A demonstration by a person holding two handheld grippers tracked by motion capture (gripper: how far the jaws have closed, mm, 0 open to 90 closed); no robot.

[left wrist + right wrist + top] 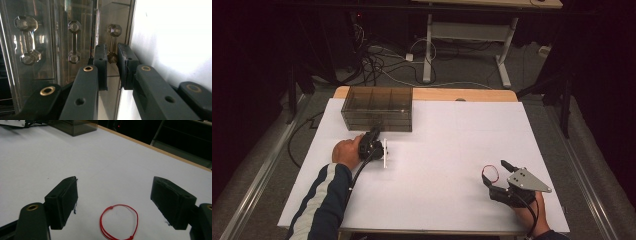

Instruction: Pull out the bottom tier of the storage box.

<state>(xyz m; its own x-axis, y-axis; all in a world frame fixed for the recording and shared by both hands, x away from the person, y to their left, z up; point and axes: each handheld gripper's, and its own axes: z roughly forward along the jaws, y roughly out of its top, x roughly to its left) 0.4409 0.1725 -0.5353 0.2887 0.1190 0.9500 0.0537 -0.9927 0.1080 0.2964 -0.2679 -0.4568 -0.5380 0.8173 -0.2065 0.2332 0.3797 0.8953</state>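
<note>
Left gripper (112, 58) at the drawer box (377, 107) near the tabletop's (437, 150) far left, narrow jaws flanking a drawer handle (113, 42) but not visibly pinching: clamp squarely, pull straight; right gripper (113, 202) idle, jaws wide over the red string loop (119, 221).

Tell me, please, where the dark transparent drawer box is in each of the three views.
High view: the drawer box stands upper left of centre, at the far part of the table.
Left gripper view: very close, its handled fronts cover the left and the middle.
Right gripper view: at the top edge, left of centre.
Shared landmark: the white table cover.
</note>
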